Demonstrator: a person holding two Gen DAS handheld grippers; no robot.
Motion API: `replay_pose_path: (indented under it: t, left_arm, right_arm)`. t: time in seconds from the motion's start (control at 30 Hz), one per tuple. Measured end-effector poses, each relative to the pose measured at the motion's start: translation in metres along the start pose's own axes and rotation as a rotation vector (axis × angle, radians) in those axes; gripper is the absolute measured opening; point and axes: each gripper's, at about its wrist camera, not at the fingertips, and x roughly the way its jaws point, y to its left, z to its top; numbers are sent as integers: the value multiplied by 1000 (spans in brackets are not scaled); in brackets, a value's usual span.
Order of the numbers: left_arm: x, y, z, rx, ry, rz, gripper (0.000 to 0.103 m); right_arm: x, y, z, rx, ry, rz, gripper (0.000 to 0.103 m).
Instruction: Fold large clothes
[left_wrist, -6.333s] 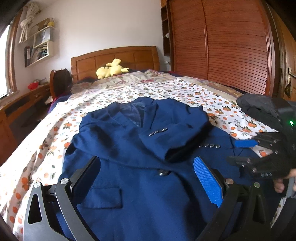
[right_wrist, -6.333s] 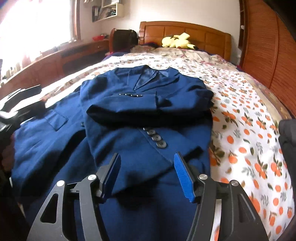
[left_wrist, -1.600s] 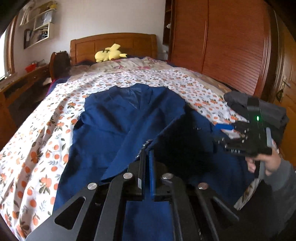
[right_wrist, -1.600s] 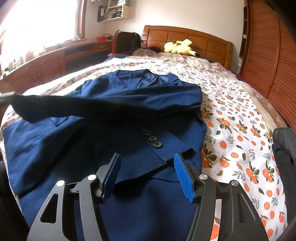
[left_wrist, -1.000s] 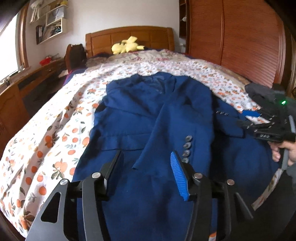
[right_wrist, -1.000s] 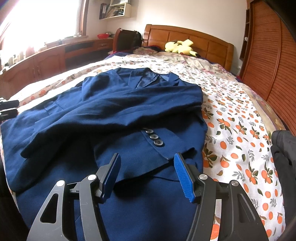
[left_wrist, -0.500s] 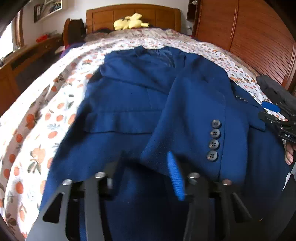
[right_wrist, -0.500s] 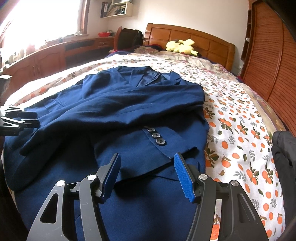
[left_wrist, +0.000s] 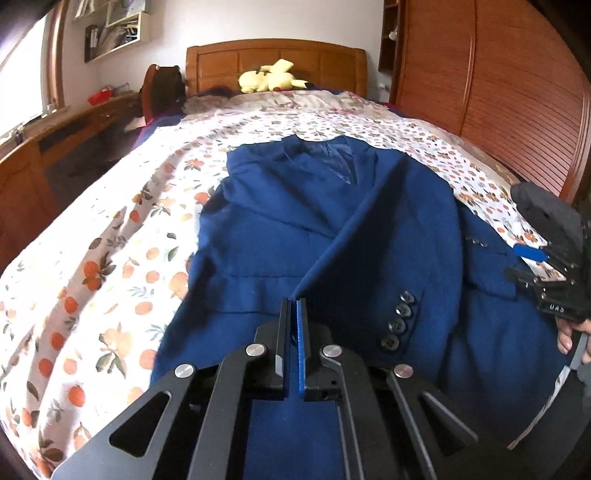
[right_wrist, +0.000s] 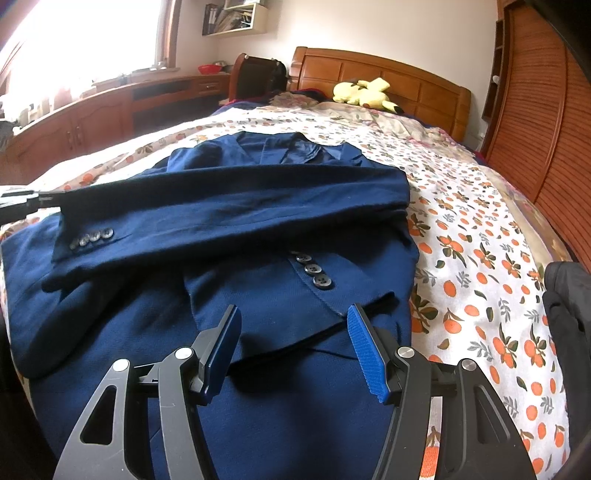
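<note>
The left gripper (left_wrist: 293, 314) is clamped tight on the cuff edge of a sleeve (left_wrist: 388, 266), which is laid across the front of the blue jacket (left_wrist: 266, 236) spread on the bed (left_wrist: 110, 236). The right gripper (right_wrist: 291, 332) hangs over the hem with its jaws apart and nothing in them. To place the sleeve well, keep it taut and flat before letting go. The grip point itself is barely visible, and the jacket's near hem is cut off behind the tools.

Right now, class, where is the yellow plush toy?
In both wrist views the yellow plush toy lies at the far end of the bed, against the wooden headboard, beyond the blue jacket.
</note>
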Motion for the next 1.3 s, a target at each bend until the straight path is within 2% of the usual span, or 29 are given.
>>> replay_pose_path:
  t: [0.2, 0.27, 0.3, 0.37, 0.43, 0.5, 0.77, 1.03, 1.3]
  left_arm:
    - [-9, 7, 0, 4, -12, 48, 9]
    - [-14, 12, -2, -11, -16, 56, 27]
    - [-17, 14, -3, -16, -23, 57, 40]
    - [-23, 17, -7, -17, -36, 71, 54]
    - [-28, 20, -12, -21, -47, 97, 82]
    - [-32, 23, -18, -25, -58, 85, 91]
    - [-39, 27, -46, -2, -36, 139, 95]
    - [-50, 35, -69, -30, -22, 124, 95]
    - [-60, 44, -82, -55, -23, 117, 96]
  right_arm:
    - [0, 1, 0, 1, 1, 2, 57]
    - [0, 0, 0, 1, 0, 2, 57]
    - [0, 0, 0, 0, 0, 1, 57]
    - [0, 1, 0, 1, -1, 0, 57]
    - [0, 1, 0, 2, 1, 0, 57]
    - [1, 1, -1, 0, 2, -1, 57]
    - [1, 1, -1, -1, 7, -6, 57]
    - [-14, 2, -4, -33, -6, -46, 59]
    - [-39, -5, -48, -8, 65, -53, 59]
